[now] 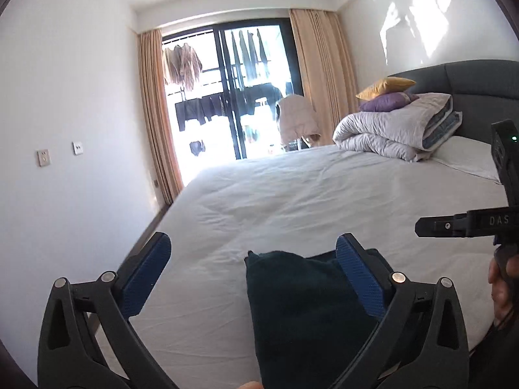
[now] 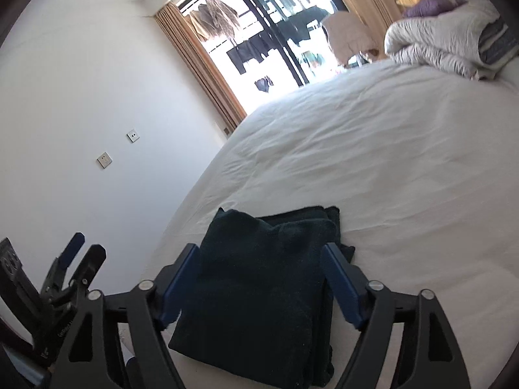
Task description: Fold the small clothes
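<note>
Left wrist view first: the left gripper [image 1: 253, 278] stands with its blue-padded jaws spread wide, nothing pressed between them. The dark folded cloth [image 1: 301, 317] lies on the white bed [image 1: 292, 194] below and between the jaws, nearer the right-hand pad, whether that pad brushes it or merely passes in front cannot be told. At the right edge of this view, part of the right gripper [image 1: 467, 223] juts in, with a hand [image 1: 502, 282] of the person on its grip.

From the right wrist view, the right gripper [image 2: 259, 278] is also wide apart, its pads flanking the dark folded cloth [image 2: 259, 278] without pinching it. The cloth sits as a neat, squarish stack of layers near the bed's [image 2: 389, 162] close edge. The left gripper [image 2: 78, 253] shows at the lower left, off the mattress side.

Farther up the bed, a rolled grey duvet [image 1: 389, 129] rests by the dark headboard [image 1: 470, 84], with a purple cushion [image 1: 386, 102] and a yellow cushion [image 1: 386, 86] stacked on it. Beyond, tan curtains [image 1: 155, 113] frame a glass door [image 1: 233, 97], with laundry hanging outside. Two wall plates [image 1: 43, 157] sit on the white wall at the left.
</note>
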Tool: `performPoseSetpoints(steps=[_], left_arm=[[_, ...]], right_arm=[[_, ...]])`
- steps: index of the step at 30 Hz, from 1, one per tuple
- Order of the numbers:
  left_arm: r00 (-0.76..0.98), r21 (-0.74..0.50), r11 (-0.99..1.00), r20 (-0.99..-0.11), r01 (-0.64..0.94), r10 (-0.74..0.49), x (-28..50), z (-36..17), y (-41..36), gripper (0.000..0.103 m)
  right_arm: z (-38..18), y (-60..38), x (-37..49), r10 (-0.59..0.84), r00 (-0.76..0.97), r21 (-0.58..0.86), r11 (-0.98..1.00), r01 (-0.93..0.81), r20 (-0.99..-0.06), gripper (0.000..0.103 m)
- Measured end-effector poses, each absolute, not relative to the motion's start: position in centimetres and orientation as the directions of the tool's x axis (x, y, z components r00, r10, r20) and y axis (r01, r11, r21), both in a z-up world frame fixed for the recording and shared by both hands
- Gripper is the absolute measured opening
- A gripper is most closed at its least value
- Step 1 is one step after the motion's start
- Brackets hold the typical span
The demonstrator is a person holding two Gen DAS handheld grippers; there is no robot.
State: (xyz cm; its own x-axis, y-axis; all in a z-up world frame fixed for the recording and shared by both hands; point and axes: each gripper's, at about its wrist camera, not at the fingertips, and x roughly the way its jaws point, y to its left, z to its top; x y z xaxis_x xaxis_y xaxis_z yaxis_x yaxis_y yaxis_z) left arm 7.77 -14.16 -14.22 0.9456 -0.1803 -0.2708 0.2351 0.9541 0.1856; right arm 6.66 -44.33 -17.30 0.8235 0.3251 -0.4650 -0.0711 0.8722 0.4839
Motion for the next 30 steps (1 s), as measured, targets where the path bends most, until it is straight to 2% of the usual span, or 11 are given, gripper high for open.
performPoseSetpoints(steps=[3,5,8,11,14,16,22,30], left_arm=[[0.949,0.201,0.964,-0.296,0.176,-0.112,4.7,-12.2,-14.6,0.103],[0.943,0.186,0.966,-0.313,0.181,-0.117,3.2,-11.3,-14.4,0.103],[0.946,0.184,0.972,-0.313,0.146,-0.083,1.2,-10.3,-14.2,0.103],[0.923,0.171,0.978,-0.381,0.119,-0.046,1.1,-10.2,-13.5,0.103],[0.892,0.122,0.988,-0.452,0.092,-0.027,1.0,-10.5,-12.2,0.103],[0.877,0.112,0.991,-0.481,0.078,-0.014,1.0,-11.1,-11.4,0.103],[0.849,0.071,0.995,-0.527,0.068,-0.021,1.9,-12.9,-10.0,0.103],[0.824,0.043,0.997,-0.566,0.063,-0.028,4.2,-15.2,-9.4,0.103]], right_arm=[[-14.3,-43.1,3.2,0.230,0.896,0.399,0.915,-0.066,-0.380,0.103],[-12.2,-42.1,0.8,0.173,0.936,0.330,0.941,-0.067,-0.305,0.103],[-9.9,-40.7,-2.0,0.084,0.966,0.223,0.974,-0.027,-0.246,0.103],[-8.5,-39.7,-4.2,-0.010,0.978,0.152,0.987,0.043,-0.210,0.103],[-8.3,-38.7,-4.9,-0.049,0.972,0.107,0.991,0.075,-0.228,0.103],[-8.6,-38.3,-4.8,-0.054,0.957,0.097,0.992,0.085,-0.284,0.103],[-10.9,-37.6,-3.1,-0.011,0.910,0.152,0.985,0.081,-0.414,0.103],[-11.7,-35.9,-3.1,-0.007,0.882,0.130,0.988,0.077,-0.472,0.103]])
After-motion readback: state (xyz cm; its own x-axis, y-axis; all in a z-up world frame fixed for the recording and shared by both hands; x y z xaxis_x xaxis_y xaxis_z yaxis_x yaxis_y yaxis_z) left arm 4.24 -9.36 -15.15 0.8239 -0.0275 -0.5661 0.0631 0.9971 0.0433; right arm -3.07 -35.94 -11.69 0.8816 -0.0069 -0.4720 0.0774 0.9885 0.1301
